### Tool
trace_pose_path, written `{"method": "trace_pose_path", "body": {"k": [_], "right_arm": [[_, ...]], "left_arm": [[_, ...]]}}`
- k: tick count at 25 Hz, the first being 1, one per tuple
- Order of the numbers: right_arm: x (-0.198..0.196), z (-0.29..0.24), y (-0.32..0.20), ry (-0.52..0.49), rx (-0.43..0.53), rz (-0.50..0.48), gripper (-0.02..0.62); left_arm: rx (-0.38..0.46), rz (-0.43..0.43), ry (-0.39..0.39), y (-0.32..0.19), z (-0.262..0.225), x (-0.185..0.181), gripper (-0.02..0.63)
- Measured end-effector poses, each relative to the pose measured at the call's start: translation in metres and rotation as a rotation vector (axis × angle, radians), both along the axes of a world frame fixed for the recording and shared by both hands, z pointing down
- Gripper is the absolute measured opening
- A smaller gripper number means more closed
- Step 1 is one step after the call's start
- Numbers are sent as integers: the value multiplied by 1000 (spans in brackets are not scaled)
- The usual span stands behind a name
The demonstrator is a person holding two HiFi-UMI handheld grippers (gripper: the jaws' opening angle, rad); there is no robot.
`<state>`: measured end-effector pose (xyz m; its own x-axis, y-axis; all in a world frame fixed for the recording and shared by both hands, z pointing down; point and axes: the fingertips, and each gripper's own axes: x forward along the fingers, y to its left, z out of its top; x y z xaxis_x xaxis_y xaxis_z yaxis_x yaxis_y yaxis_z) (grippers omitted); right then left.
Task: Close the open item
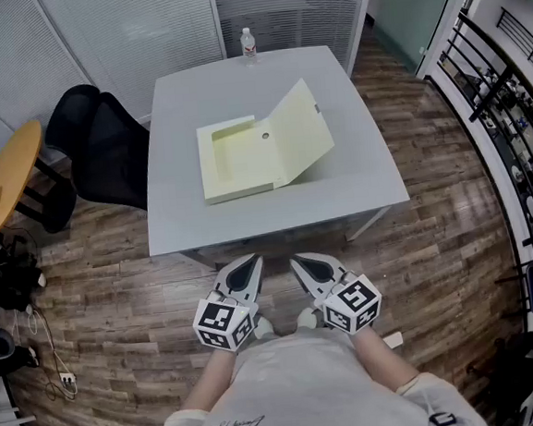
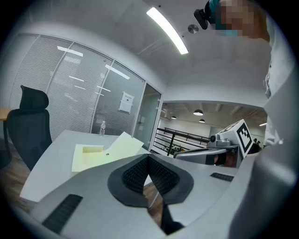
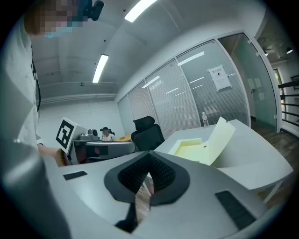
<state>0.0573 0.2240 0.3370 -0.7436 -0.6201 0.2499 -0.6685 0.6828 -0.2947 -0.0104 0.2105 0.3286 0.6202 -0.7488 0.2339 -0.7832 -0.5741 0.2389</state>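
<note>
A pale yellow box file [image 1: 236, 157] lies open on the grey table [image 1: 357, 186], its lid [image 1: 298, 132] raised and tilted to the right. The box file [image 2: 96, 154] also shows in the left gripper view, and in the right gripper view the same box file [image 3: 196, 147] appears with its lid [image 3: 221, 139] up. My left gripper [image 1: 252, 262] and right gripper [image 1: 300, 262] hang side by side below the table's near edge, close to my body. Both are shut with nothing between the jaws. In their own views the left gripper [image 2: 148, 161] and right gripper [image 3: 149, 159] have pads pressed together.
A water bottle [image 1: 248, 44] stands at the table's far edge. A black office chair [image 1: 103, 147] sits left of the table, with a round wooden table [image 1: 8, 174] further left. A black railing [image 1: 498, 104] runs along the right. Wood floor surrounds the table.
</note>
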Motion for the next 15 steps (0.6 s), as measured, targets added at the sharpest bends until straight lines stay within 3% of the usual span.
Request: {"method": "trace_pose_path", "body": {"k": [15], "right_arm": [[16,6,-1,19,-25,30,12]], "left_arm": [[10,-8,0,0,-4,13,9]]}}
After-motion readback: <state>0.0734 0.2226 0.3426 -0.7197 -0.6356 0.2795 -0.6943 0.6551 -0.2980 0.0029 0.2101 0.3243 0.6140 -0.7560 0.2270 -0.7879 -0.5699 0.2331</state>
